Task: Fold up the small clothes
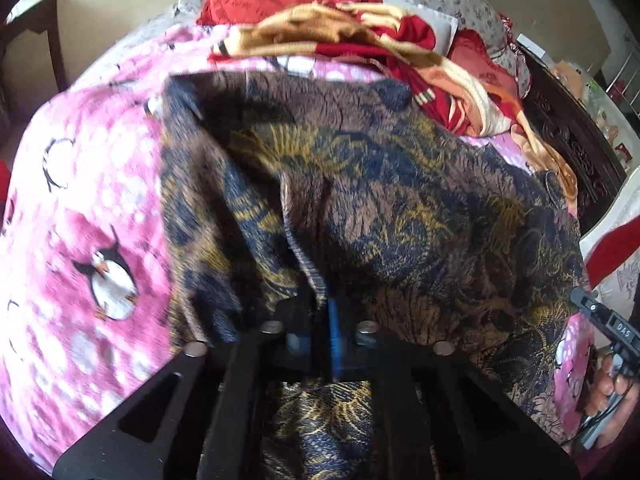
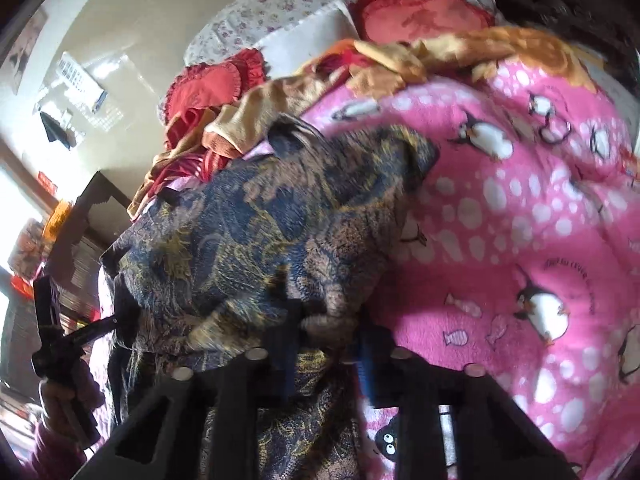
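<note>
The patterned garment point(image 1: 360, 184) lies bunched on the pink penguin blanket point(image 1: 80, 208), directly ahead of both tools. Your left tool point(image 1: 322, 308) angles downward, pinching its near edge. Your right tool point(image 2: 330, 326) angles downward too, clamped on a thicker fold.

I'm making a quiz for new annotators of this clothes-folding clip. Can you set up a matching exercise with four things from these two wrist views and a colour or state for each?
Things:
1. patterned garment
2. penguin blanket
3. left gripper
4. heart-shaped cushion

Descriptions:
A. pink with white spots
B. red, lying at the far end of the bed
C. navy, brown and gold, spread over the blanket
D. shut on a fold of fabric

Pairs: 1-C, 2-A, 3-D, 4-B
</note>
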`<control>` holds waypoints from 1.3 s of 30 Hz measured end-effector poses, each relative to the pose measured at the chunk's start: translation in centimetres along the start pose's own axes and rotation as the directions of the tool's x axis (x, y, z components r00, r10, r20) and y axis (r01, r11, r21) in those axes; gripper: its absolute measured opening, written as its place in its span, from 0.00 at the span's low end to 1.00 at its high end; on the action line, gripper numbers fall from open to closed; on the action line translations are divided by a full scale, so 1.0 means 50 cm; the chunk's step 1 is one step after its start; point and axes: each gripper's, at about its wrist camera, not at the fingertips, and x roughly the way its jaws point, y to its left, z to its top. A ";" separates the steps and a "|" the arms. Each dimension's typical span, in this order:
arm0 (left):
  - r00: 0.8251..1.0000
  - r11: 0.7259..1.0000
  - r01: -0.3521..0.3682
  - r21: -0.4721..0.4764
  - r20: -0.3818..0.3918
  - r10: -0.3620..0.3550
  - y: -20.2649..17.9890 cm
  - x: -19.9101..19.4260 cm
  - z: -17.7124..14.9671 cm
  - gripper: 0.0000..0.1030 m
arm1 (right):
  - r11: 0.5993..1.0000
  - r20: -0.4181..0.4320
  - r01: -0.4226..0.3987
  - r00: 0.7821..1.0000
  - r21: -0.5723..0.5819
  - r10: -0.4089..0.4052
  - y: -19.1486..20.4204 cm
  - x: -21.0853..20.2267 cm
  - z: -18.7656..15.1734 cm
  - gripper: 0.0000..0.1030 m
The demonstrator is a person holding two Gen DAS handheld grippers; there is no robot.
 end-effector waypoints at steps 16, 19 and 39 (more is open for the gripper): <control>0.999 0.996 -0.019 -0.086 -0.043 0.015 0.088 -0.078 -0.058 0.32 | 1.000 -0.140 -0.014 0.990 -0.007 0.013 -0.034 -0.057 -0.032 0.59; 0.999 1.000 -0.012 -0.026 -0.046 0.011 0.082 -0.127 -0.122 0.55 | 0.995 -0.227 -0.039 0.974 -0.093 0.017 -0.019 -0.116 -0.084 0.60; 0.991 0.998 0.011 -0.056 -0.129 -0.019 0.113 -0.293 -0.361 0.55 | 0.968 -0.297 -0.104 0.954 -0.227 0.033 0.020 -0.149 -0.351 0.48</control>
